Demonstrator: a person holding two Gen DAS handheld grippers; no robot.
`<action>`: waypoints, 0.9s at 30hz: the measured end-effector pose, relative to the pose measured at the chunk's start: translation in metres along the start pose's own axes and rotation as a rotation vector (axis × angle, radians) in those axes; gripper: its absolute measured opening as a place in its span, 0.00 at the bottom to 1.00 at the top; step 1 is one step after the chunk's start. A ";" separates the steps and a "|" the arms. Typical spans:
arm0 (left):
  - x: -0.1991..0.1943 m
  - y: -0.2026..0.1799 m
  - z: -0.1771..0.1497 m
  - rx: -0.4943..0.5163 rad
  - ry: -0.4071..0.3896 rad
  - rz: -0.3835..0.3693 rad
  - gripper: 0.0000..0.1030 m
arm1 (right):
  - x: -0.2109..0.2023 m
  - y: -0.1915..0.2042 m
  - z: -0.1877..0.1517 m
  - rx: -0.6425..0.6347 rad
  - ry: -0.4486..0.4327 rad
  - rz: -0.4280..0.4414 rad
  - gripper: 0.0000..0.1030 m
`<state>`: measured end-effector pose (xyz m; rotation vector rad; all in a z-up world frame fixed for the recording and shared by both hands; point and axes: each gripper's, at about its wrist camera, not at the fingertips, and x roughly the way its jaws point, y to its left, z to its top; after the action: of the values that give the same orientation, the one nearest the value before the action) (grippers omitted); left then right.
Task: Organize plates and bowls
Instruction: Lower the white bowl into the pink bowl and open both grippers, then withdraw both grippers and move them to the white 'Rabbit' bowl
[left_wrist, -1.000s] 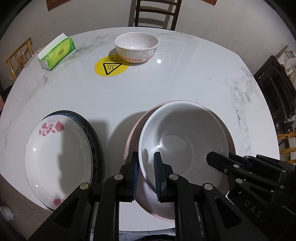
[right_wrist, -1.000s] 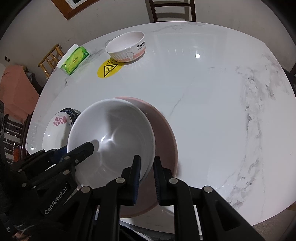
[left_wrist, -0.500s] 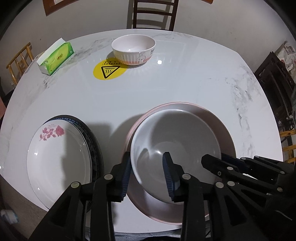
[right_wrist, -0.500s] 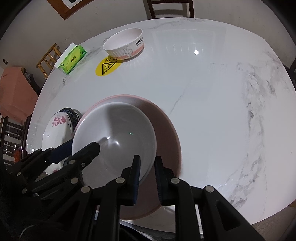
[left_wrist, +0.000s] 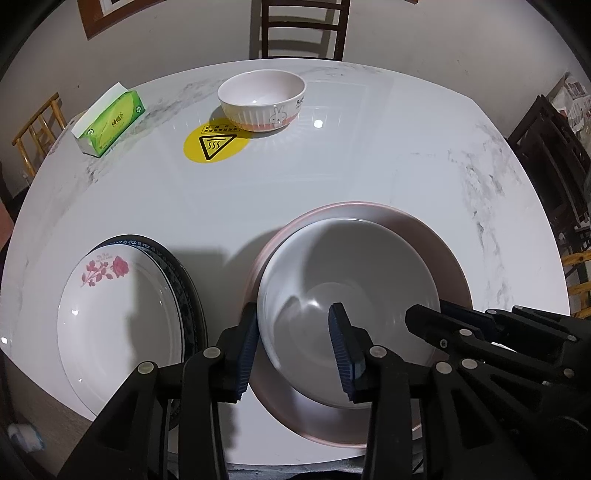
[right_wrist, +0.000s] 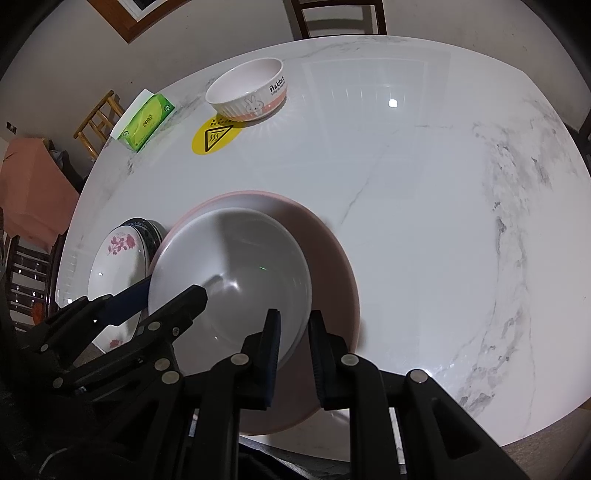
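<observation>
white bowl had gone down into pink bowl nr table's near edge. left gripper jaws were opening off its rim; right gripper still pinched it. nesting basically done.

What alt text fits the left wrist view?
The left gripper, fingers opening, straddles the rim of a plain white bowl nested in a wide pink bowl on a white marble table. A rose-patterned white plate lies left.
</observation>
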<state>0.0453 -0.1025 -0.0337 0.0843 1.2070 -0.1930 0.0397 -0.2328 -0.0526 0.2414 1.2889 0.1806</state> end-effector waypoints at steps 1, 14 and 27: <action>0.000 0.000 0.000 0.002 0.000 0.002 0.35 | -0.001 0.000 0.000 0.000 0.000 0.000 0.17; -0.002 -0.003 0.000 0.042 -0.023 0.013 0.37 | -0.005 -0.003 0.000 0.007 -0.003 0.013 0.17; -0.025 -0.004 0.003 0.088 -0.139 0.072 0.54 | -0.023 -0.005 -0.001 -0.001 -0.053 0.023 0.17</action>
<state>0.0388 -0.1041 -0.0096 0.1881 1.0548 -0.1861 0.0328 -0.2434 -0.0324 0.2589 1.2338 0.1937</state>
